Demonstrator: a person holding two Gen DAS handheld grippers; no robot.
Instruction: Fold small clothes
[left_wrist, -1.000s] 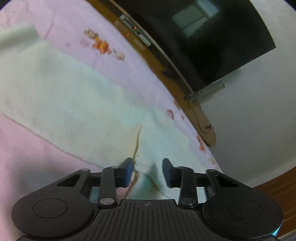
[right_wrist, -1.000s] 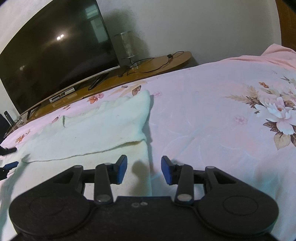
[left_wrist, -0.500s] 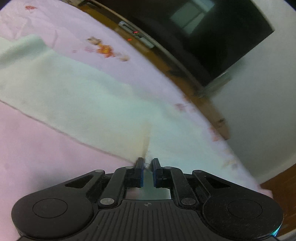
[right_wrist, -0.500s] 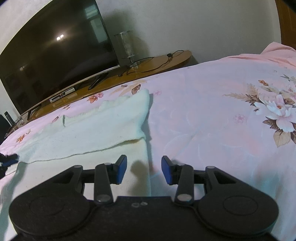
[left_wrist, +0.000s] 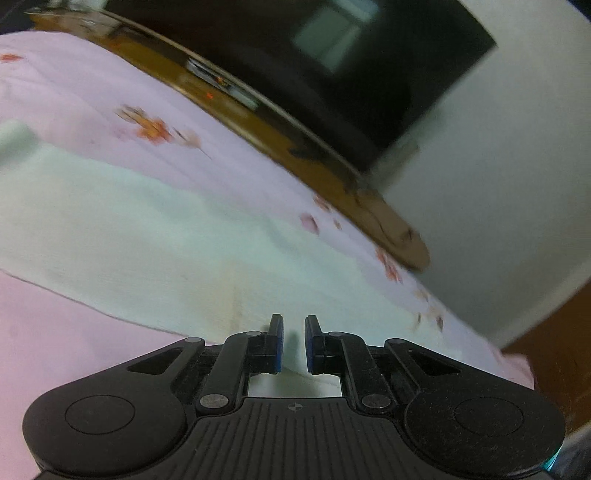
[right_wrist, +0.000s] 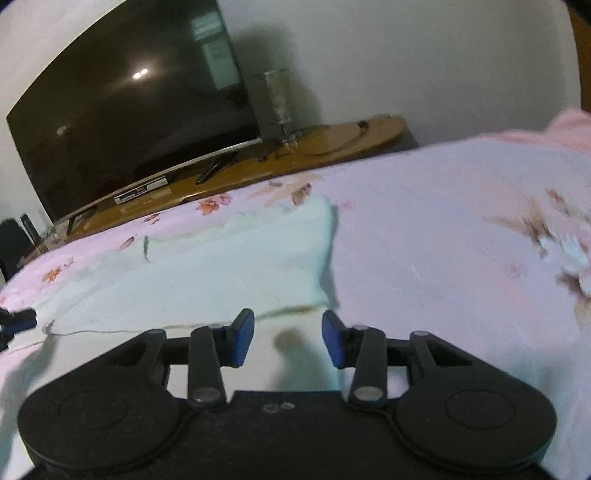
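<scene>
1. the pale cream garment (right_wrist: 207, 273) lies spread on the pink floral bedsheet (right_wrist: 443, 236), its far part folded over the near layer.
2. the left gripper (left_wrist: 293, 341) sits at the garment's (left_wrist: 155, 240) edge; its jaws have just been closing and now stand nearly together, clenched on a pinch of the cream cloth between the blue pads (left_wrist: 277, 343).
3. the right gripper (right_wrist: 288, 338) hovers over the garment's near right corner, jaws apart and gripping nothing.
4. behind the bed, a dark television (right_wrist: 129, 110) stands on a wooden stand (right_wrist: 332, 142).
</scene>
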